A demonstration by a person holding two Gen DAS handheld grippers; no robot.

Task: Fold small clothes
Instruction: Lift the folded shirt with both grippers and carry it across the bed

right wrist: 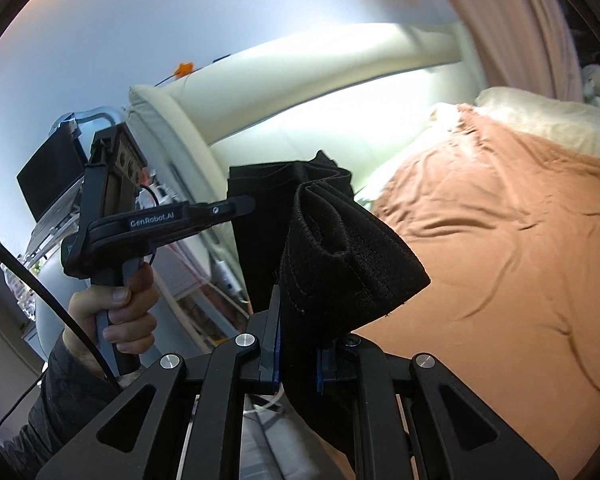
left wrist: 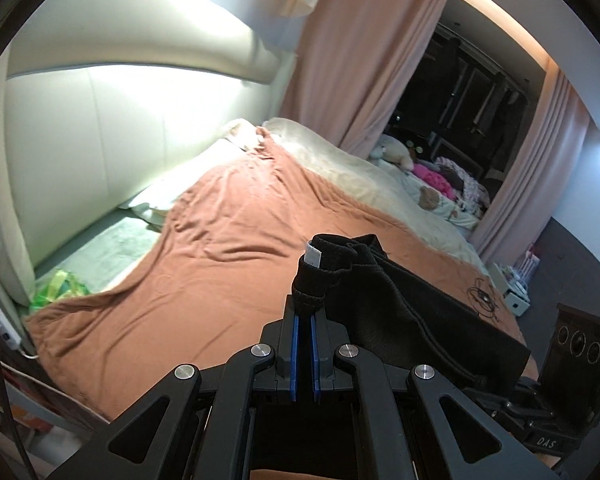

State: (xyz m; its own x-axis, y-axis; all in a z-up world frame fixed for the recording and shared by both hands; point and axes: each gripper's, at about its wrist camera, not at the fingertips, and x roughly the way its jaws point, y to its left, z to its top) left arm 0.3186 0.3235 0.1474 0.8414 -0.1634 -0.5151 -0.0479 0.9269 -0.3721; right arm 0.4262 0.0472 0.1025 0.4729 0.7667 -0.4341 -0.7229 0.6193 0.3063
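The left gripper (left wrist: 305,300) has its jaws pinched tight on the elastic waistband of a small black garment (left wrist: 400,304), whose white label (left wrist: 313,257) stands just above the fingertips. From there the cloth stretches away to the right of this tool, held clear above the rust-orange bedspread (left wrist: 220,240) that lies ahead and below. In the right wrist view, the right gripper (right wrist: 298,344) clamps the other end of the same black garment (right wrist: 340,256), the ribbed band bunched and folded between its blue-lined fingers (right wrist: 277,344) and fanning out just ahead of them. To the left of this tool the left gripper (right wrist: 242,205) shows from the side, gripped by the person's left hand (right wrist: 116,312), its tip touching the hanging cloth. The bedspread (right wrist: 500,240) spreads to the right, the padded cream headboard (right wrist: 300,92) beyond.
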